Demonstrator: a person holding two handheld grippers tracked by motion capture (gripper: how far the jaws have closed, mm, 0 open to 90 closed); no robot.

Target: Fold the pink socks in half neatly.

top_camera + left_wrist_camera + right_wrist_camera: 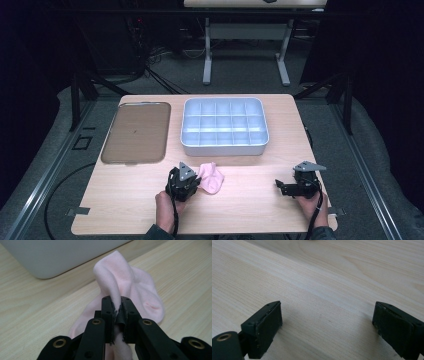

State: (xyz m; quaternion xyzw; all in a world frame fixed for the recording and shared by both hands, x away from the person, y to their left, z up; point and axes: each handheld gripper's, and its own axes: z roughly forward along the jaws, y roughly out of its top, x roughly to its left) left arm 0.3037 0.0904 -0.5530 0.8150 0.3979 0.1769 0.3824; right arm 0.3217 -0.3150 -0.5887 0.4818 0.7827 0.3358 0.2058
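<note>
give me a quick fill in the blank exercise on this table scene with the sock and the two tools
1. The left tool is shut on a soft sock whose colour is ____.
2. The right tool has nothing between its jaws, which stand ____.
3. The white plastic organiser box is split by a grid into many ____.
4. On the wooden table, the flat brown tray lies to the ____ of that box in the high view.

Missing words: pink; open; compartments; left

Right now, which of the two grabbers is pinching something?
The left gripper. Its jaws are squeezed shut on the pink sock, while the right gripper has its jaws wide apart over bare table, holding nothing.
</note>
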